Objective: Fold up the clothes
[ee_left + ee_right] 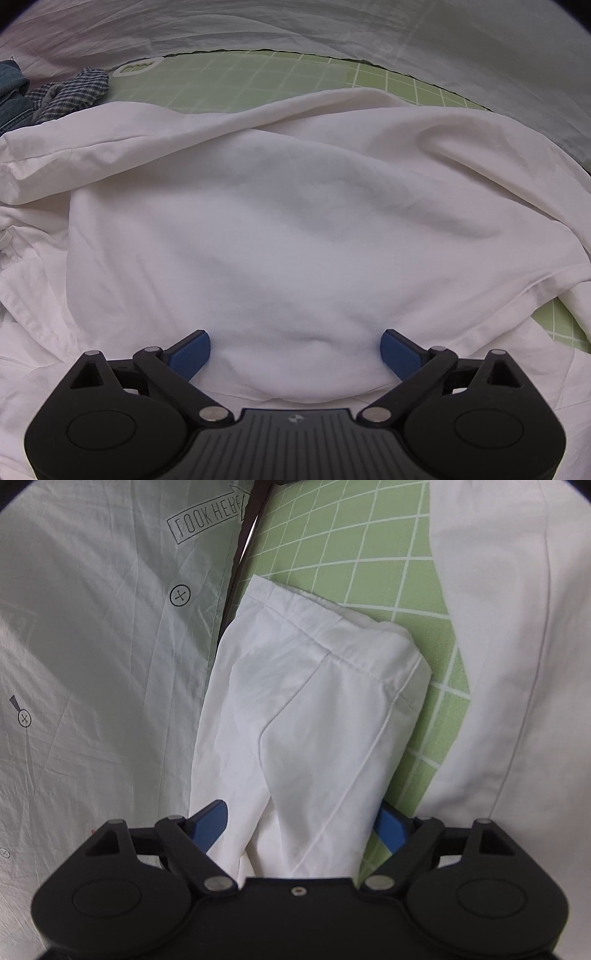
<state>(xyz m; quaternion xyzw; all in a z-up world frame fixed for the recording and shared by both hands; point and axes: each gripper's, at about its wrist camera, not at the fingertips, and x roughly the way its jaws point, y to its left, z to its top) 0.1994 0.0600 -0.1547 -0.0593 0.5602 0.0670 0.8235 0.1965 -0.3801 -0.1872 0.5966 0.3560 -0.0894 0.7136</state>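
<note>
While the left gripper stands wide, low in the frame over the white shirt spread on the green mat, the right gripper straddles its sleeve; grip uncertain.

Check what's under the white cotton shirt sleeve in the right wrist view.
White cotton shirt sleeve lies on the green gridded cutting mat; its left edge overhangs the pale printed sheet. Anything beneath it is covered.

The white cotton shirt runs past the left and bottom edges and covers most of the green gridded cutting mat, the blue denim garment is cut off at the left edge, and the shirt's cuffed white sleeve hides part of the right gripper's blue fingers.
</note>
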